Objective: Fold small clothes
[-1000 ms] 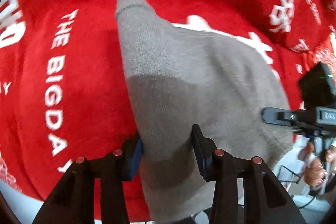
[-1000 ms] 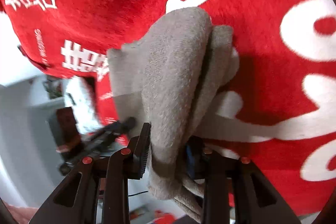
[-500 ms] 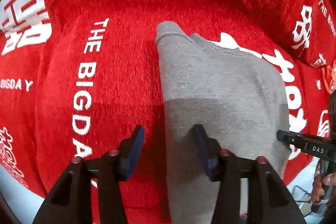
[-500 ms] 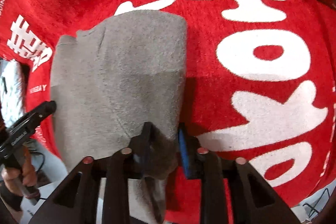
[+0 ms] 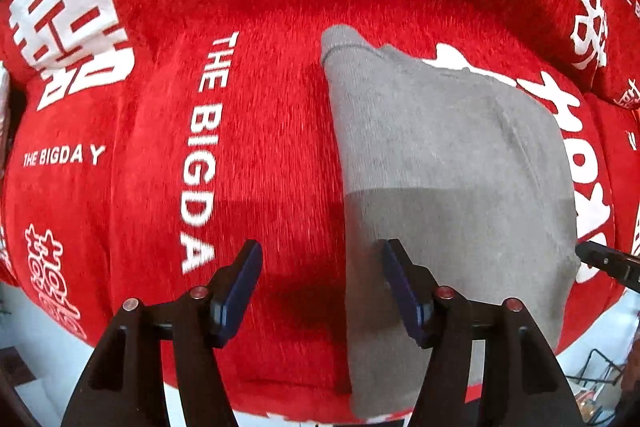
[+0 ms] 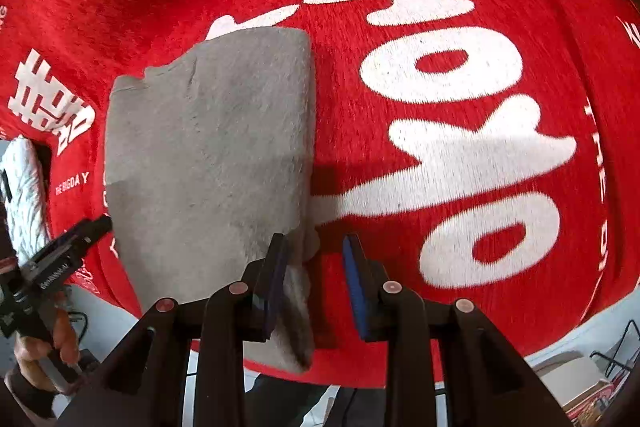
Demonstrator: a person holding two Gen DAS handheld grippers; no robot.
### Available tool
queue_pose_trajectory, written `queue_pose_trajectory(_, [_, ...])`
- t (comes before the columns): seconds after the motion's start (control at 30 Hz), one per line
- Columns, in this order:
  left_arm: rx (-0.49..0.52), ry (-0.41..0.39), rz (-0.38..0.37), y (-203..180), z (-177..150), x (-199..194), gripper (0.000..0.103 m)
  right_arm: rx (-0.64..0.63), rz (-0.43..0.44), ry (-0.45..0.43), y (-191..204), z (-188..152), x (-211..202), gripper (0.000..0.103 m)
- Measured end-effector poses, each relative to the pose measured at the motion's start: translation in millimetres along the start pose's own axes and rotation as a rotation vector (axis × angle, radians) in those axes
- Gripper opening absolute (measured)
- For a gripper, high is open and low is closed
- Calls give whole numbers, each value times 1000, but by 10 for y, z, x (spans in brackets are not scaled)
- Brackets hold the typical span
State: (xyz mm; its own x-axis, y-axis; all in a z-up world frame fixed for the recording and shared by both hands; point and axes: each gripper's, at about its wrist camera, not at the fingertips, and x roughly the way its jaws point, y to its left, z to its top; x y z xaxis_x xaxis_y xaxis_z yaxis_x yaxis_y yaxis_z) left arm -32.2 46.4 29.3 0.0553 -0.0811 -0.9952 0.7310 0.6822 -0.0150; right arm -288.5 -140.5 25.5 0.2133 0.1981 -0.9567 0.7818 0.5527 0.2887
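Currently the grey garment [image 5: 452, 167] lies folded flat on the red blanket [image 5: 256, 155], its near end draped over the blanket's near edge. Left claw [image 5: 320, 287] stands wide and empty; right claw [image 6: 314, 279] stands narrowly parted, empty, straddling the garment's near corner, apparently so the fold rests undisturbed.

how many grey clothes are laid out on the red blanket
1: a grey folded garment lies flat on the red blanket, near its front edge, overhanging slightly. Layers folded underneath could hide something.
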Motion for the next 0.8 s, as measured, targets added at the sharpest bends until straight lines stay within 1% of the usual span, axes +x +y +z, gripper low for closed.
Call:
queue_pose_trajectory(0.03, [-5, 14, -5, 0, -25, -2, 64, 0, 1, 3, 14, -19, -22, 32])
queue_pose_trajectory(0.1, [-25, 53, -8, 3, -77, 7, 81, 0, 0, 6, 25, -44, -54, 32])
queue_pose_trajectory(0.13, [-30, 57, -7, 5, -100, -1, 90, -1, -3, 7, 53, -61, -67, 32])
queue_pose_trajectory(0.27, [-22, 66, 16, -33, -210, -72, 90, -2, -11, 12, 132, -92, -126, 32])
queue_pose_trajectory(0.4, [-17, 88, 7, -70, -292, -141, 90, 3, -22, 15, 217, -92, -169, 32])
queue_pose_trajectory(0.43, [-12, 92, 21, -84, -309, -157, 100, 2, -25, 16, 242, -90, -174, 32])
queue_pose_trajectory(0.47, [-5, 99, 52, -101, -326, -170, 103, 1, -27, 17, 272, -87, -179, 32])
queue_pose_trajectory(0.5, [-2, 96, 65, -104, -335, -190, 103, 0, -30, 18, 288, -90, -190, 32])
queue_pose_trajectory(0.6, [-4, 84, 50, -130, -366, -270, 103, -5, -32, 23, 343, -98, -216, 32])
queue_pose_trajectory(0.7, [6, 70, 65, -156, -369, -342, 103, -11, -31, 27, 383, -124, -243, 33])
queue_pose_trajectory(0.73, [8, 68, 68, -168, -374, -365, 103, -14, -31, 29, 398, -132, -236, 33])
queue_pose_trajectory(0.8, [2, 76, 68, -172, -367, -388, 103, -21, -31, 39, 423, -160, -188, 43])
